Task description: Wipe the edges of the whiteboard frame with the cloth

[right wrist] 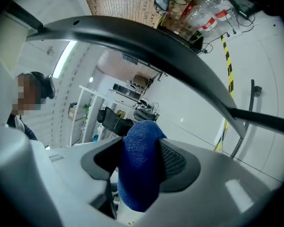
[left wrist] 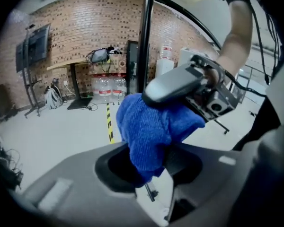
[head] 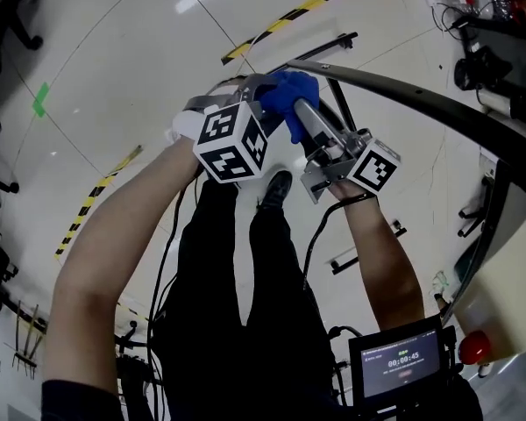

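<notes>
A blue cloth (head: 289,95) is bunched between my two grippers, which meet in front of me, just off the dark whiteboard frame (head: 403,95). My left gripper (head: 261,95) is shut on the cloth (left wrist: 149,131), whose lower end is pinched between its jaws. One finger of the right gripper (left wrist: 173,86) lies over the top of the bundle. In the right gripper view the cloth (right wrist: 139,169) stands between the wide-open jaws of my right gripper (right wrist: 142,162). It touches the ribbed pad (right wrist: 173,160) on one side, and a gap shows on the other. The frame (right wrist: 146,46) arcs overhead there.
Yellow-black tape (head: 298,11) crosses the glossy floor. A small monitor (head: 401,362) hangs at my waist. The board's black post (left wrist: 144,37) rises close ahead. Water bottles (left wrist: 104,86) and a screen on a stand (left wrist: 35,46) line the brick wall. A person (right wrist: 31,98) stands at the left.
</notes>
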Action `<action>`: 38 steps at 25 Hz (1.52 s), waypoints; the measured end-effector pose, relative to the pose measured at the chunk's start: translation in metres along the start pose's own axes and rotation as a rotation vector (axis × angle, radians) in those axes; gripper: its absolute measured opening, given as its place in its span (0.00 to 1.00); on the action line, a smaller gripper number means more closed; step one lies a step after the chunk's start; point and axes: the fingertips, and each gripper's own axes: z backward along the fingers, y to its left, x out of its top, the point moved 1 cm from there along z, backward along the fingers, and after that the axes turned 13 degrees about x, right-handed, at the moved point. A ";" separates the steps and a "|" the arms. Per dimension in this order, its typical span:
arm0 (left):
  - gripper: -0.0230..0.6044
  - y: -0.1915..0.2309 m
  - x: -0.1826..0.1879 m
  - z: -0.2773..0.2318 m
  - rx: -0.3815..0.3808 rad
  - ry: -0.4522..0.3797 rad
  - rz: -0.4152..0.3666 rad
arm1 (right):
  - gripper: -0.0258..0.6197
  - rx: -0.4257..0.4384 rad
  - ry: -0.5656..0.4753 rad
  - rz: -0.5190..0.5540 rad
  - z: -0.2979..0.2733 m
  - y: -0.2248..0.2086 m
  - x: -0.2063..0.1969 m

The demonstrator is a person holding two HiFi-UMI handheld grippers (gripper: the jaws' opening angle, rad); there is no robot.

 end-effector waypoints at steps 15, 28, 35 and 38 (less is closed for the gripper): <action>0.26 0.036 -0.021 -0.114 -0.091 0.083 -0.169 | 0.38 -0.320 0.114 0.219 0.050 -0.009 -0.028; 0.25 0.031 0.051 -0.108 -0.133 0.000 -0.290 | 0.26 -0.230 0.241 0.199 0.016 0.031 -0.113; 0.25 0.024 0.081 -0.086 -0.153 -0.010 -0.323 | 0.25 -0.202 0.291 0.269 0.008 0.053 -0.107; 0.25 0.018 0.094 -0.074 -0.159 -0.021 -0.337 | 0.24 -0.236 0.302 0.307 0.013 0.059 -0.103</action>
